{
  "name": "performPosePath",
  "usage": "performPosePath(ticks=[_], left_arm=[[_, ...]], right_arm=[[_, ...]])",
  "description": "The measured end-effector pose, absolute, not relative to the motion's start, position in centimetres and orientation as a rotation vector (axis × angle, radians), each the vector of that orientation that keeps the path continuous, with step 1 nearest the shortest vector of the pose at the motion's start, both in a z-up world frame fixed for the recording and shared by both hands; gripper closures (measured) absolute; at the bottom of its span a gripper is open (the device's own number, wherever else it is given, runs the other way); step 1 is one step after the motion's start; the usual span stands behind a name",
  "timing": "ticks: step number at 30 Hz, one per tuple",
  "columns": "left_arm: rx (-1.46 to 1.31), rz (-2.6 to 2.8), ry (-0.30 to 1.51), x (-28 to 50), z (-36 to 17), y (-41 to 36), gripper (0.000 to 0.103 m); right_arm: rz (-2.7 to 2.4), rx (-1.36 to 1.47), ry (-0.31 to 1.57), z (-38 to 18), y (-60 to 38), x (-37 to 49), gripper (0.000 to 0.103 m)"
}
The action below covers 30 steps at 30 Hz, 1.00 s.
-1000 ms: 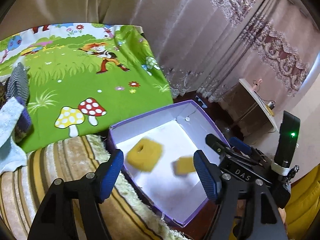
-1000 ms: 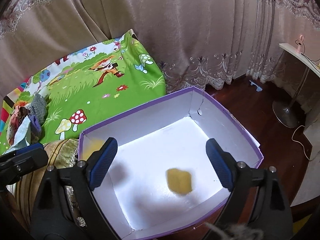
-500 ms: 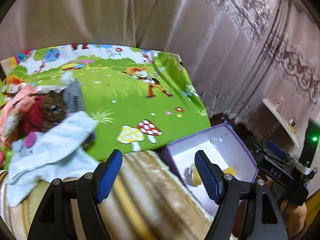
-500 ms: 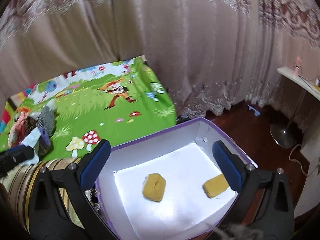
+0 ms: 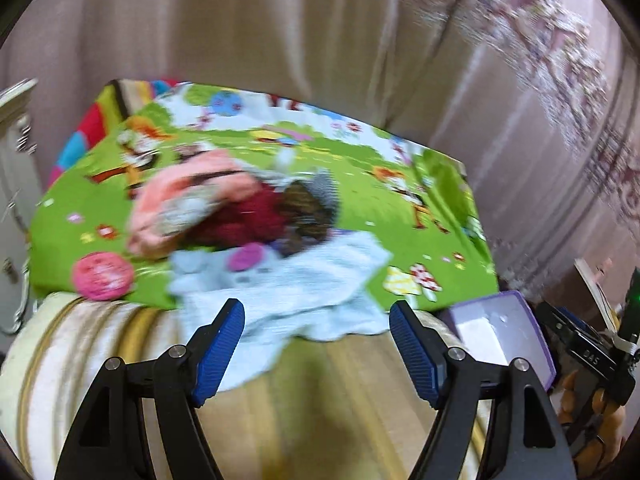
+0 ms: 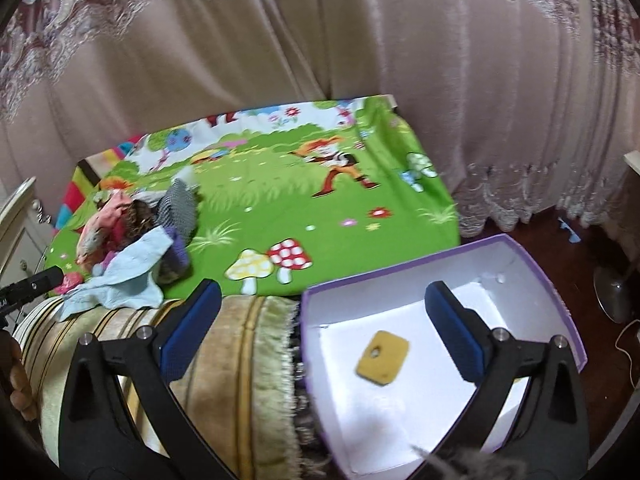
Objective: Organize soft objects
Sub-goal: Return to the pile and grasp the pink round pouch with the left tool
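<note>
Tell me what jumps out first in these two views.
The bright green cartoon mat fills the middle, with a heap of soft things piled toward its left end and a light blue cloth spilling over the near edge. At right, the purple-edged white box holds a yellow sponge.

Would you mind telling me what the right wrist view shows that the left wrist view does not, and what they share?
Only the right wrist view shows the yellow sponge lying on the floor of the purple box, plus the open right gripper, with nothing between its fingers. Only the left wrist view shows the round pink sponge at the mat's near edge and the open, empty left gripper. Both show the pile of soft items, the light blue cloth, the green cartoon mat and the curtains.
</note>
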<state>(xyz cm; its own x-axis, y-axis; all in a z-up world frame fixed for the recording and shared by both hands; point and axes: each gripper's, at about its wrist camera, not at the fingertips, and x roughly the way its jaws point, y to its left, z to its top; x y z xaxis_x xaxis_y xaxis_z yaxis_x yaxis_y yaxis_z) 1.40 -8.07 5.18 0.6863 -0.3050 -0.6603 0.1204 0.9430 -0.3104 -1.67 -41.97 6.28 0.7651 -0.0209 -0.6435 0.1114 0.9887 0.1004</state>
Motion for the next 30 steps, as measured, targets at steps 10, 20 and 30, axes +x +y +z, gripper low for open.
performPosePath(ticks=[10, 20, 30], left_arm=[[-0.337, -0.04, 0.829, 2.2, 3.7, 0.2, 0.027], [-0.369, 0.139, 0.965, 4.7, 0.9, 5.3, 0.02], [-0.245, 0.168, 1.108, 8.8, -1.4, 5.1, 0.017]], right_arm=[[0.004, 0.1, 0.744, 5.7, -38.7, -0.2, 0.001], [0.031, 0.094, 0.797, 4.7, -37.6, 2.3, 0.001], [0.07, 0.071, 0.818, 4.3, -35.9, 4.8, 0.001]])
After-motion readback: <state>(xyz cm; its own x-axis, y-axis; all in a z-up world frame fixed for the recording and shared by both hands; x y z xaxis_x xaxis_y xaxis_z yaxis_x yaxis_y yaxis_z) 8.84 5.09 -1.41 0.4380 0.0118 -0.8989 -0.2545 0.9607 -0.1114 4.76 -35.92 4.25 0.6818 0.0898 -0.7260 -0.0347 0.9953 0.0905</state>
